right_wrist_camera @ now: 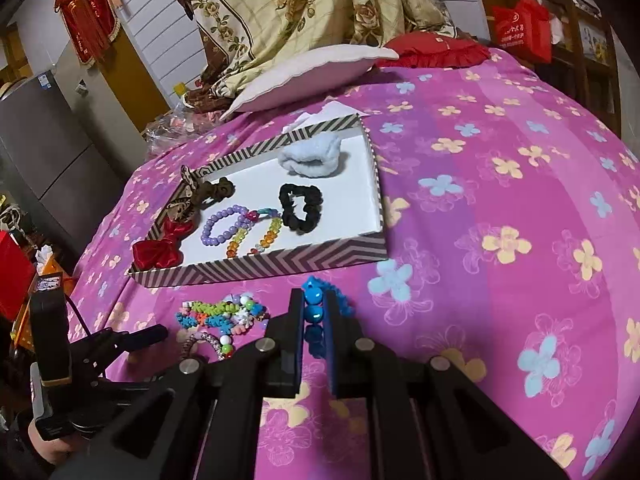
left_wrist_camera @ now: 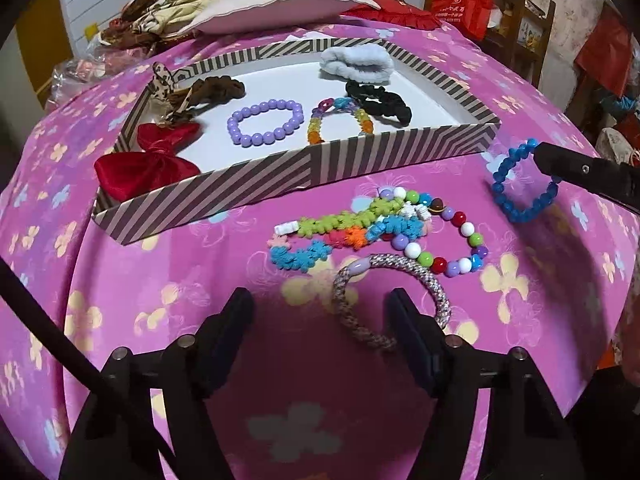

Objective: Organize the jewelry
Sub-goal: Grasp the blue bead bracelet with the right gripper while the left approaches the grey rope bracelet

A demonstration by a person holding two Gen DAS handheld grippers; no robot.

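Observation:
A striped tray [left_wrist_camera: 280, 172] [right_wrist_camera: 280, 268] on the pink bedspread holds a purple bead bracelet [left_wrist_camera: 264, 122], a rainbow bracelet [left_wrist_camera: 340, 120], a black scrunchie [left_wrist_camera: 380, 102], a brown scrunchie [left_wrist_camera: 216, 90], a red bow [left_wrist_camera: 148, 164] and a pale blue fluffy band [left_wrist_camera: 356, 62]. In front lie a colourful flower-bead chain [left_wrist_camera: 344, 232], a mixed bead bracelet [left_wrist_camera: 448, 236] and a woven rope bracelet [left_wrist_camera: 392, 296]. My left gripper [left_wrist_camera: 320, 312] is open just before the rope bracelet. My right gripper [right_wrist_camera: 314, 304] is shut on a blue bead bracelet [right_wrist_camera: 312, 312] [left_wrist_camera: 520, 184] right of the pile.
A pink pillow [left_wrist_camera: 280, 4] and a floral quilt [right_wrist_camera: 300, 8] lie behind the tray. A red cushion [right_wrist_camera: 436, 52] and a red bag [right_wrist_camera: 520, 28] are at the back right. A grey fridge [right_wrist_camera: 44, 152] stands on the left.

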